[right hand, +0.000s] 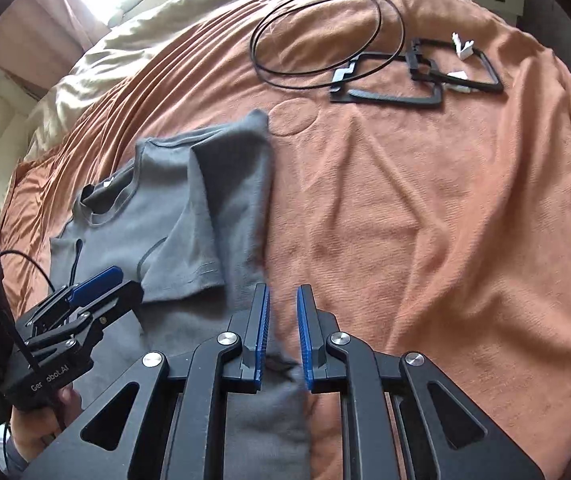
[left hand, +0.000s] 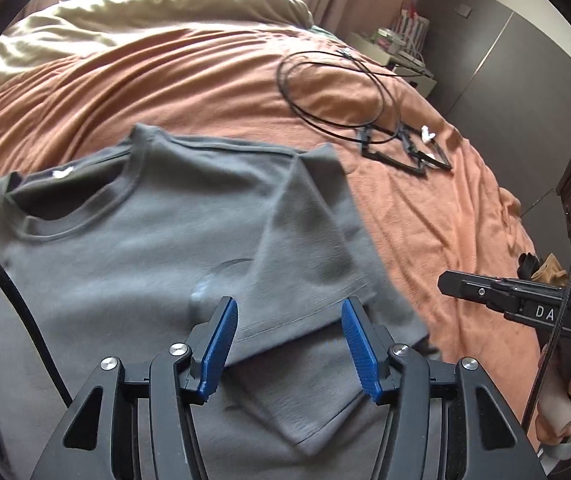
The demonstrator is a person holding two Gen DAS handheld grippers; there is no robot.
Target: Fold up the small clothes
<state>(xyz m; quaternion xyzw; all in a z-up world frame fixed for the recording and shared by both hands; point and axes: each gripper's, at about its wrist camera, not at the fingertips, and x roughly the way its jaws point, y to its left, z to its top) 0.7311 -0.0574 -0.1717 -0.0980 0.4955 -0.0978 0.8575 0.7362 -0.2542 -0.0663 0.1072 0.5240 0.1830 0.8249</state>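
A small grey T-shirt (left hand: 145, 240) lies on the orange bedspread (left hand: 205, 80), collar toward the far side, with its right side and sleeve folded over the chest. My left gripper (left hand: 289, 320) is open just above the folded sleeve's hem, holding nothing. My right gripper (right hand: 283, 320) is open, with a narrow gap between its blue pads, over the shirt's (right hand: 189, 216) right folded edge; no cloth is pinched between them. The right gripper also shows at the right of the left wrist view (left hand: 445, 280), and the left gripper at the left of the right wrist view (right hand: 101, 280).
A looped black cable (right hand: 325, 28) and black plastic frames (right hand: 413, 76) with white clips lie on the bedspread beyond the shirt. A beige duvet (left hand: 125, 20) is bunched at the head of the bed. A bedside shelf (left hand: 397, 48) stands at the far right.
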